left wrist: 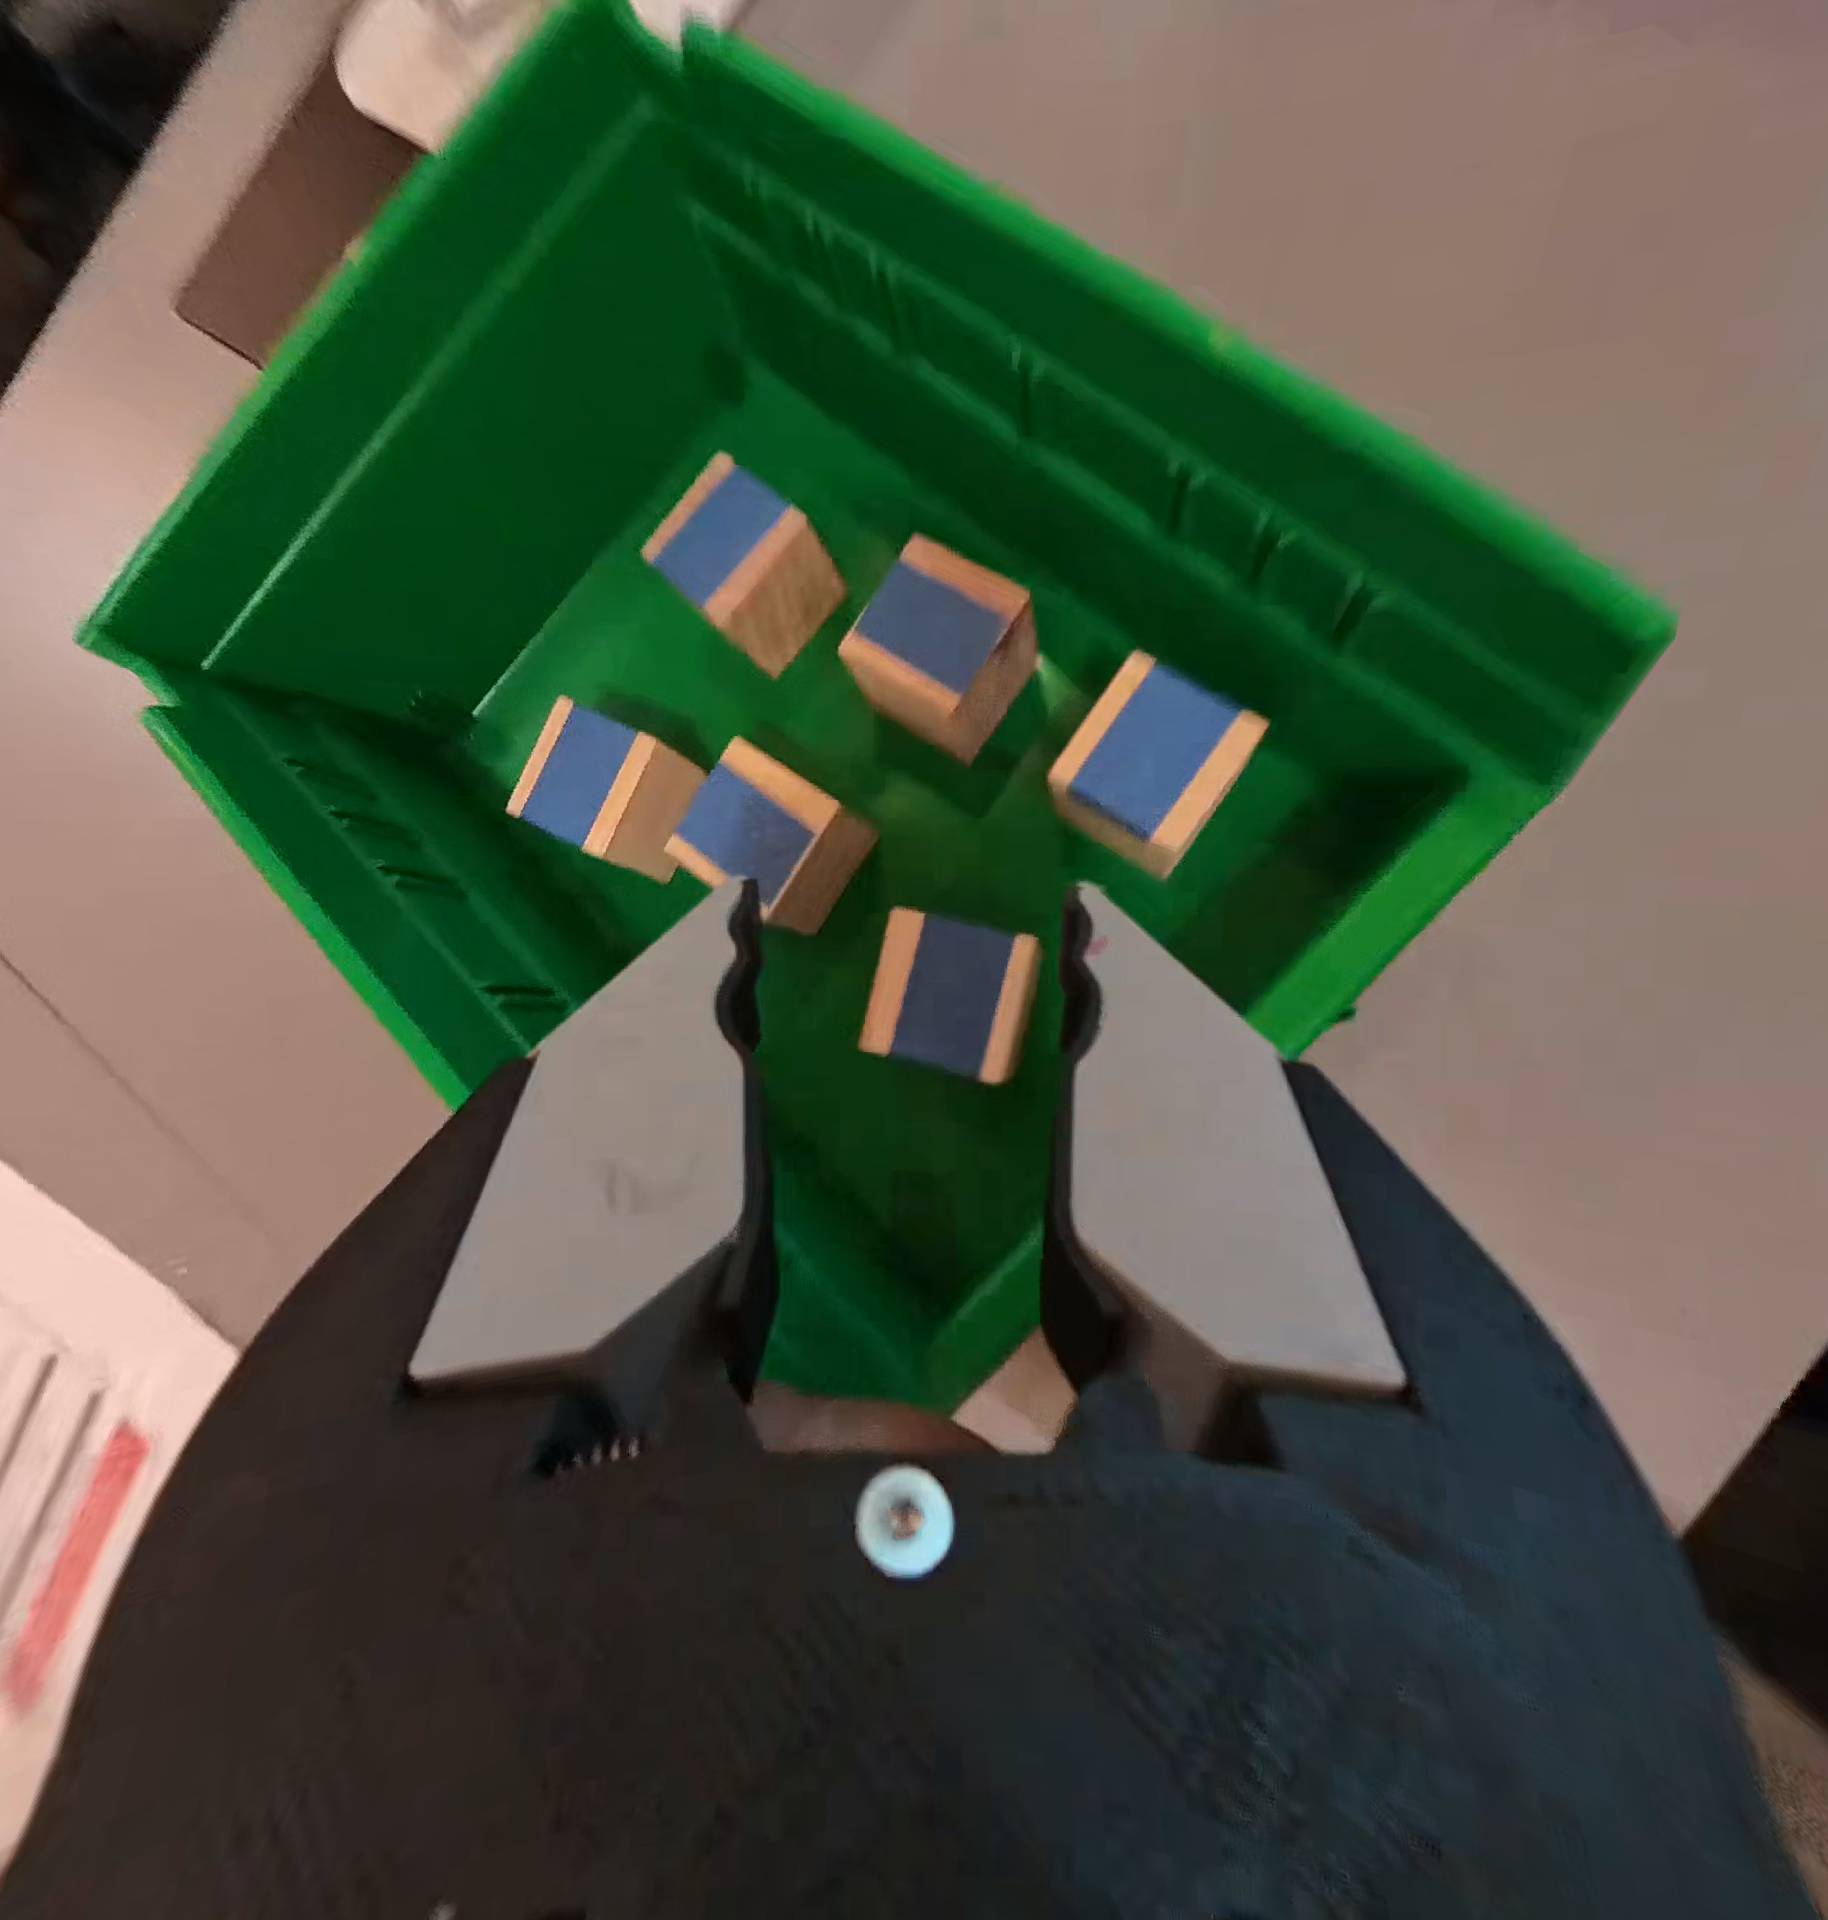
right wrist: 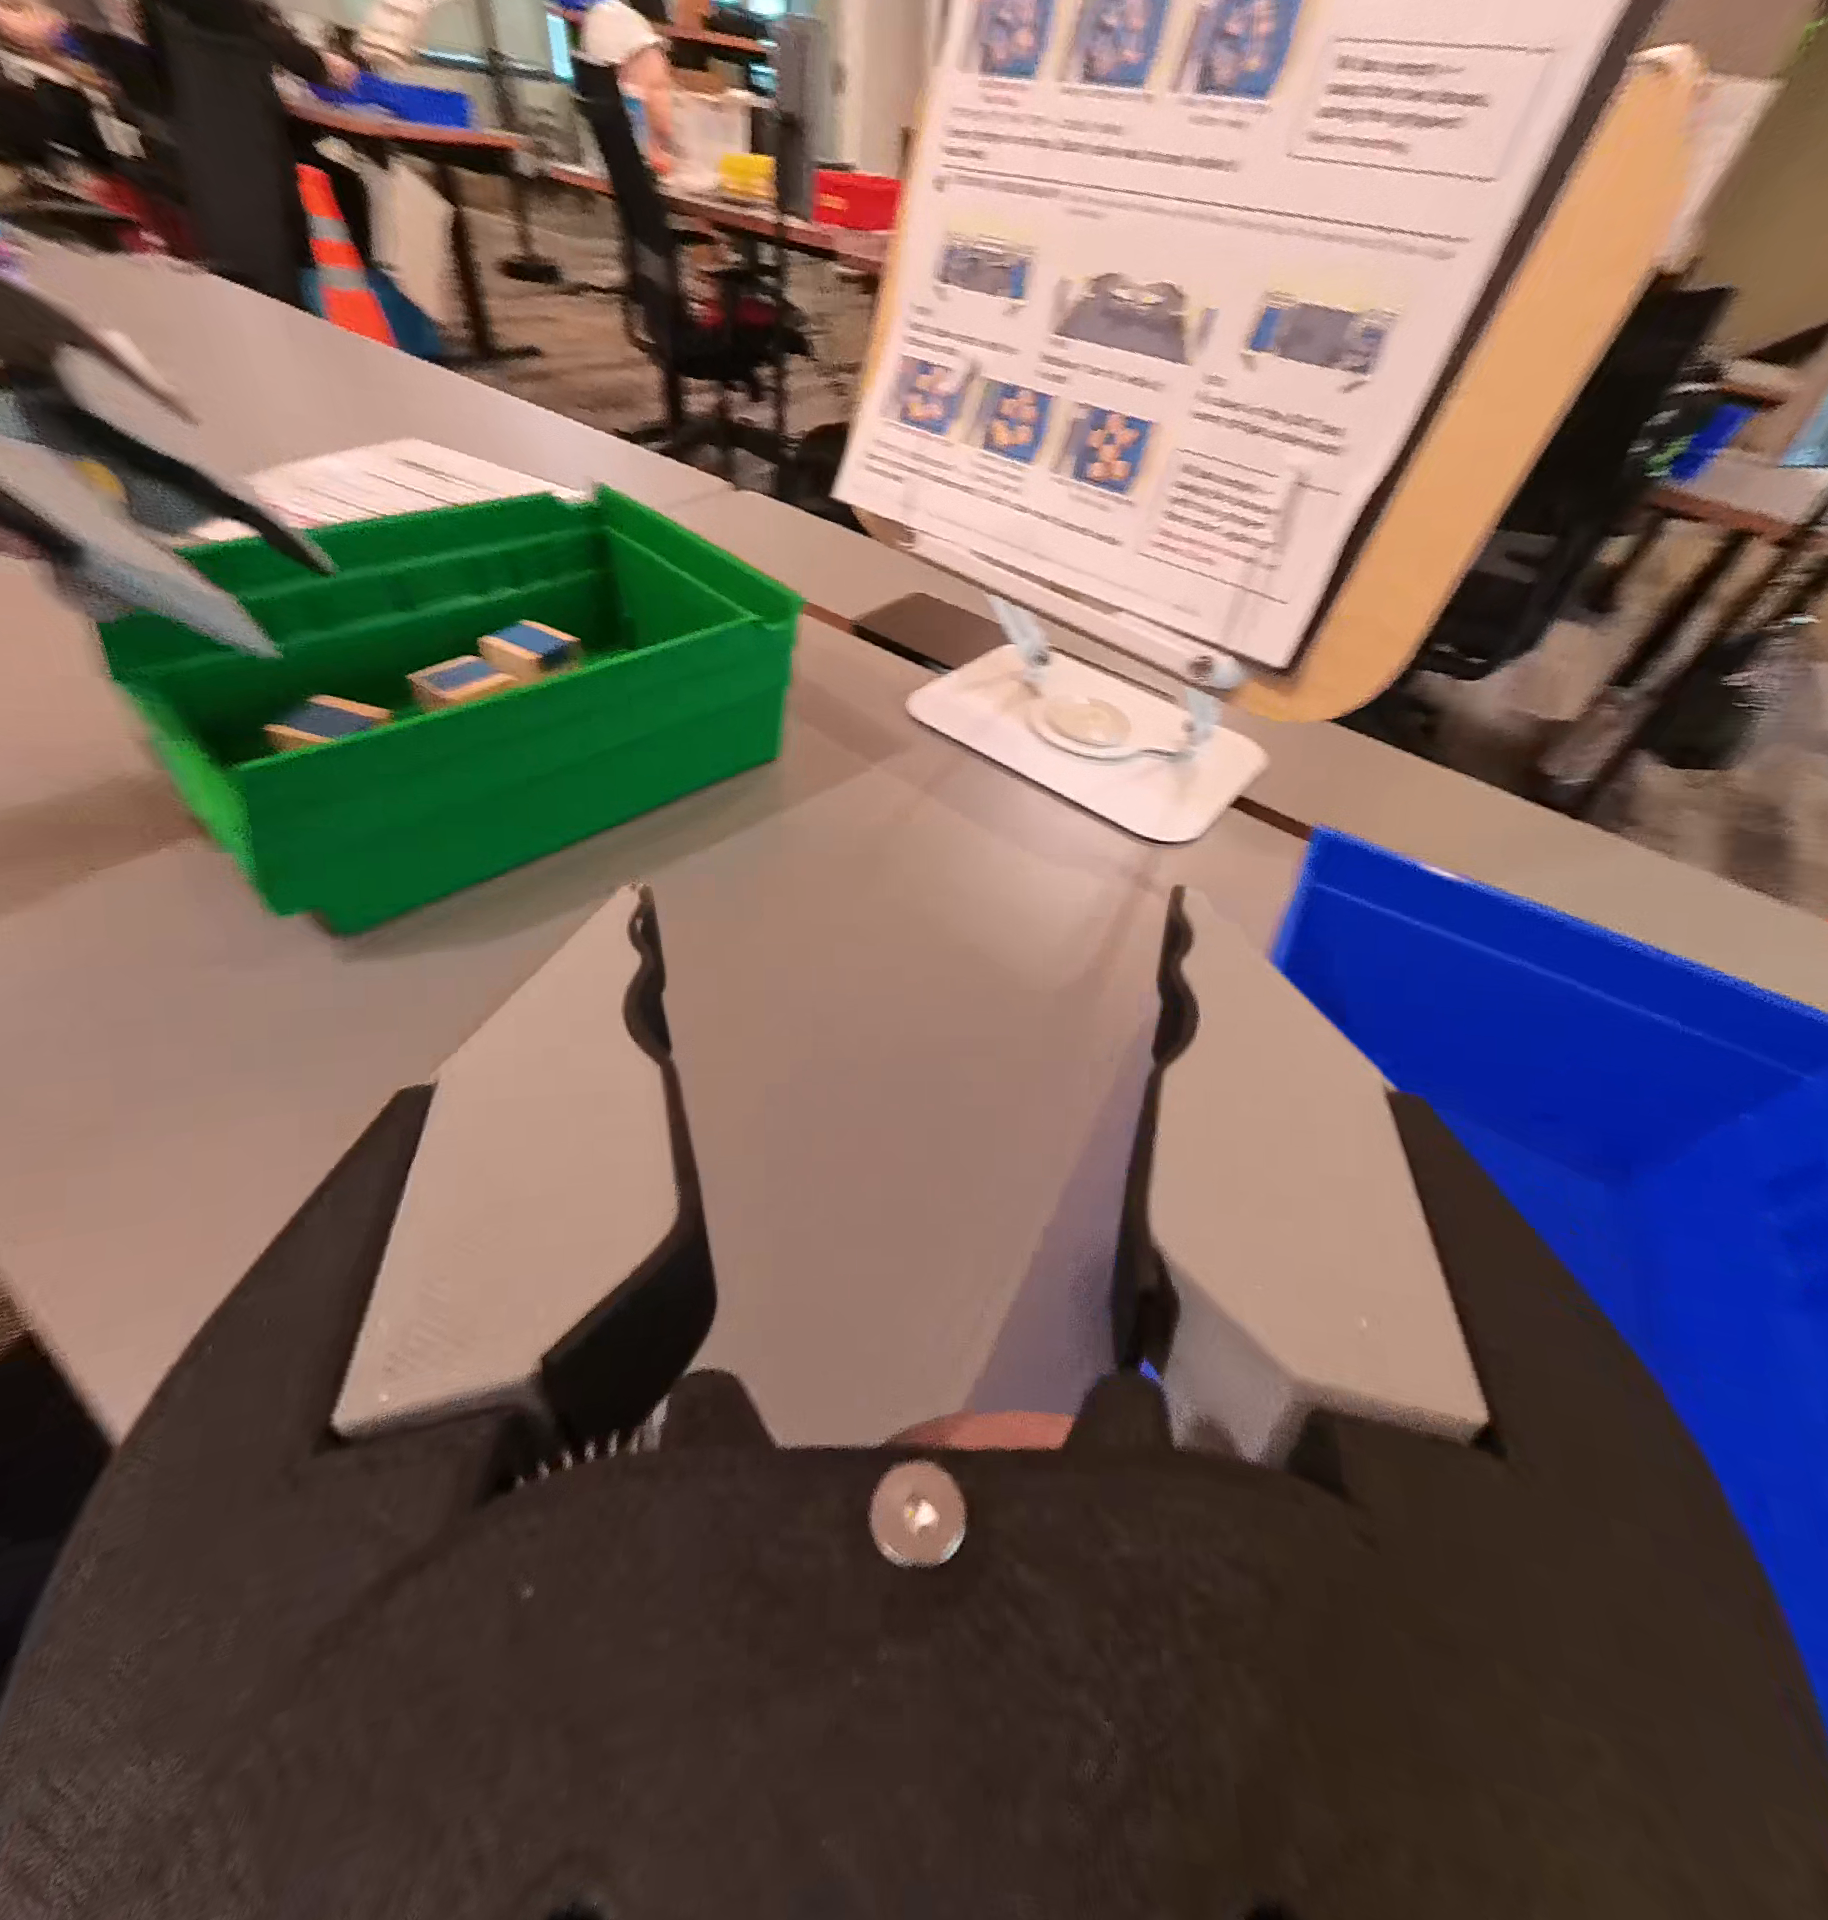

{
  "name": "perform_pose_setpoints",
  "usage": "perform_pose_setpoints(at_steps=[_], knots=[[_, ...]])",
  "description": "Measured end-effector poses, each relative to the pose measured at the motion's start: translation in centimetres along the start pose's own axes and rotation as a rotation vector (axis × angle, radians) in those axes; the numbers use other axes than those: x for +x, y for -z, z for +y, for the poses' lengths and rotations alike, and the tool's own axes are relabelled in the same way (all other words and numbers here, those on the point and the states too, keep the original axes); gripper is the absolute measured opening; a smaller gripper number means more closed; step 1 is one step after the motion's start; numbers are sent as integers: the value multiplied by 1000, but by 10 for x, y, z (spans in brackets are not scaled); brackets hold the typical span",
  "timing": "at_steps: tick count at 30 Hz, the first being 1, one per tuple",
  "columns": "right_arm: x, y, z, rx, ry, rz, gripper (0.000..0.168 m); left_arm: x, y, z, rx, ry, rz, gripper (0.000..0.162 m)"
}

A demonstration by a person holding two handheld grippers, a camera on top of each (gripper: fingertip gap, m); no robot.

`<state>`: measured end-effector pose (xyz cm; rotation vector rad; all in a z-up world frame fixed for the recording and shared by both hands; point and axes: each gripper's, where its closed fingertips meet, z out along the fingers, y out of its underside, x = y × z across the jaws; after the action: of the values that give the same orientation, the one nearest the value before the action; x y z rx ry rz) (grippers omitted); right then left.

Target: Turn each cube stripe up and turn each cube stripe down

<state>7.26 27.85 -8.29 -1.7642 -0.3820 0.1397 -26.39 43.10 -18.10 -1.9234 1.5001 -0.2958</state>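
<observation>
six cubes (left wrist: pixel 951 992) in bin (left wrist: pixel 453 436), on table (right wrist: pixel 889 883)

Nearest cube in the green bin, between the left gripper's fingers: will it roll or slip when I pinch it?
The nearest cube looks like solid wood, so probably rigid and light. Flat faces and square edges suggest it will slide or tip rather than roll. The blue stripe face may be smoother than the bare wood. The left gripper is open above it.

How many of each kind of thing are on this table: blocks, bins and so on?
Wooden cubes with a blue stripe up, all in the green bin: 6
Green bin: 1
Blue bin: 1
Instruction sheet on a stand: 1
Grippers, left and right, both open and empty: 2
Total: 11
</observation>
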Motion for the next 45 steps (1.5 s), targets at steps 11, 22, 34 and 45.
perform_pose_setpoints(at_steps=[11, 22, 34, 45], knots=[[-17, 26, 6, -3, 20, -19, 93, 2, -39, 47, -336, -141, 209, 50], [-18, 37, -3, 30, 21, -5, 92, 9, -37, 49, -374, -153, 214, 54], [-27, 40, -16, 62, 43, -16, 91, 12, -49, 69, -479, 192, 113, 57], [-45, 26, 3, 0, -10, -144, 90, 12, -2, -29, 47, 133, -155, 44]])
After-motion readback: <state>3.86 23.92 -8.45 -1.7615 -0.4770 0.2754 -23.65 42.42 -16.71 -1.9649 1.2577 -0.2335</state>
